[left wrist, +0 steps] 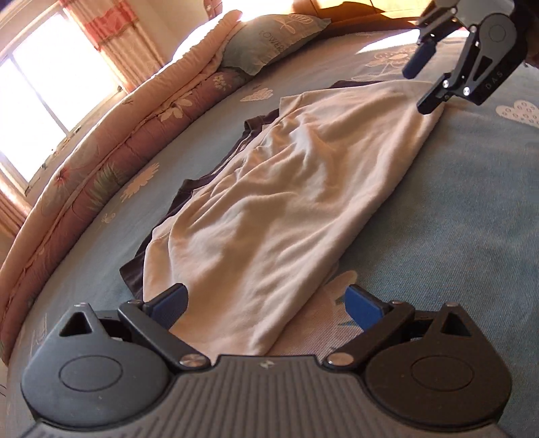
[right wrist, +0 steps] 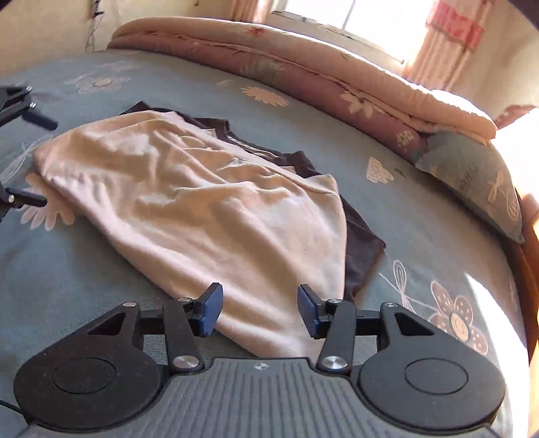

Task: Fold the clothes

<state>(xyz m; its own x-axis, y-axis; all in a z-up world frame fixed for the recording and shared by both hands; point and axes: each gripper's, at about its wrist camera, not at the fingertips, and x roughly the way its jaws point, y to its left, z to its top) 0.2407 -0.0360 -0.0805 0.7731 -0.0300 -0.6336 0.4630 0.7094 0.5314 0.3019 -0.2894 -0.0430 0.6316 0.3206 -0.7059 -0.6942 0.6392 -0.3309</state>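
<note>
Rolled quilt [right wrist: 303,70], pillow [left wrist: 269,43], curtains [left wrist: 111,37].

Black claw [right wrist: 259,311], blue pads [right wrist: 211,310], silver screws.

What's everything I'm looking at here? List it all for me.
shirt: one, cream with dark brown sleeves and trim, folded lengthwise, lying on the bed.
bedsheet: one, blue-grey with pale flower prints, covering the bed.
quilt: one, pink and mauve, floral, folded along the far edge of the bed.
pillow: one, blue-grey, at the end of the quilt.
curtains: pink and cream, beside the bright window.
left tongs: black with blue pads, open, at one end of the shirt.
right tongs: black with blue pads, open, at the other end.
</note>
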